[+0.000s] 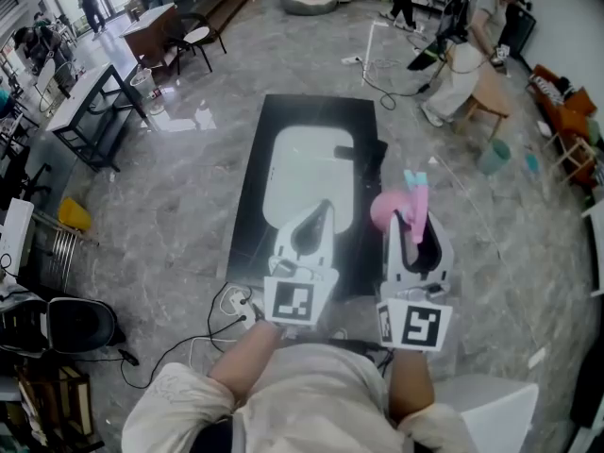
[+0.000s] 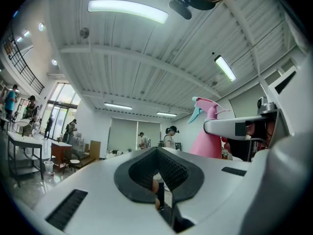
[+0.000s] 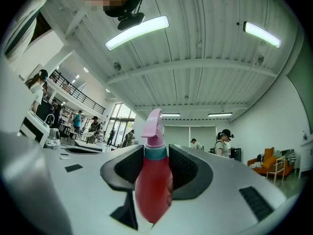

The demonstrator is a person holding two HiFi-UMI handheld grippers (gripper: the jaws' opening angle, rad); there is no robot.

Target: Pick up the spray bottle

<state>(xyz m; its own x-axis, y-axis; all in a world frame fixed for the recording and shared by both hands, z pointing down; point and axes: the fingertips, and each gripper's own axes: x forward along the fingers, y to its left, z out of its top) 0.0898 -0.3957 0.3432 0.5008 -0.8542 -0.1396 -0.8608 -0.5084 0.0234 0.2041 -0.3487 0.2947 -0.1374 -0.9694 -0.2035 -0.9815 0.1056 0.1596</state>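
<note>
Nearest the camera are the person's two forearms, each ending in a white tool with a black-and-white marker cube at its back.

The right tool is clamped on the pink plastic spray bottle with a teal collar and trigger. In the right gripper view its dark ribbed pads press on either side of the bottle just below the collar. The jaws stand fairly wide because the body fills them. The bottle sits upright in the grip, with its spray head rising above the jaw tips.

The left tool is held beside it, slightly to the left. Its jaws are drawn together to a narrow point and nothing is between them. In the left gripper view the bottle shows off to the right, apart from this tool.

Below and beyond both tools lies the long black rectangular desk, which carries a white rounded oblong tray. The bottle appears to hang in the air over the desk's right edge, not resting on anything.

So the pick-up looks essentially done: grasp made, bottle seemingly clear of the desk. At most, what is left is keeping it steady.

Farther out is grey marbled floor, and at the far right a seated person.
</note>
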